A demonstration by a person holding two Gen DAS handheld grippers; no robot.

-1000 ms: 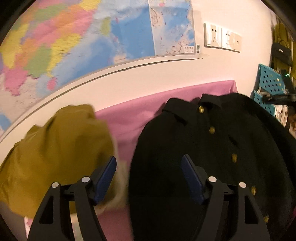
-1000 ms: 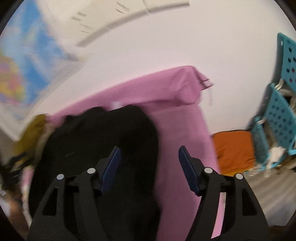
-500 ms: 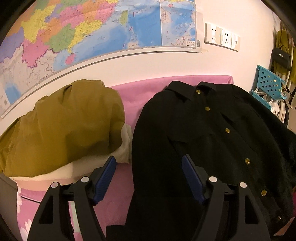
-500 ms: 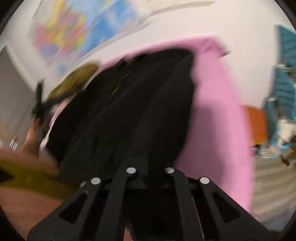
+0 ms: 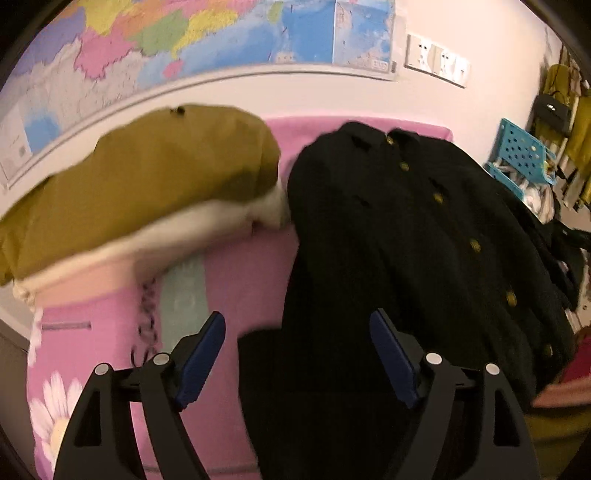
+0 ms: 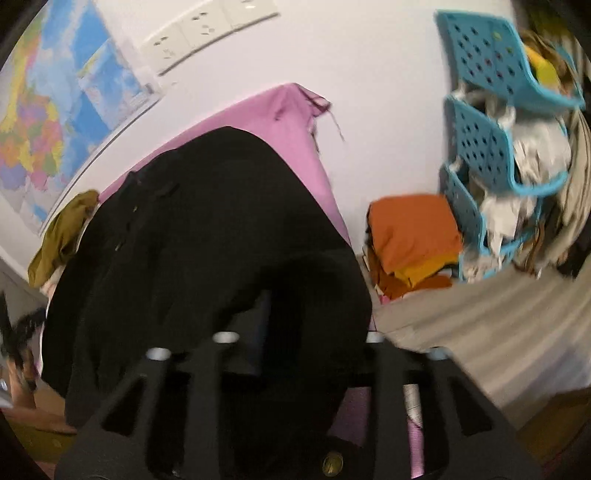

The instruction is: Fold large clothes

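A large black coat [image 5: 406, 229] with gold buttons lies face up on a pink sheet [image 5: 240, 277], collar toward the wall. My left gripper [image 5: 295, 317] hovers over the coat's lower left edge, where it meets the sheet. Its jaws are opening and nothing is pressed between the blue pads. In the right wrist view, a thick fold of the black coat [image 6: 207, 221] bulges up between the fingers of my right gripper [image 6: 310, 306]. Those jaws are opening, the cloth sits loosely in the gap, and the right fingertip is hidden behind it.
A folded olive garment [image 5: 147, 177] with a white lining lies left of the coat. A map [image 5: 221, 33] and wall sockets [image 5: 436, 59] are behind. Blue perforated baskets [image 6: 480, 147] and a stack of orange clothes [image 6: 410, 229] stand on the floor, right of the pink sheet [image 6: 288, 114].
The left gripper has drawn back down the coat, so daisy-printed sheet now shows. The right gripper went from open to shut on the coat's edge, and its jaws have parted again.
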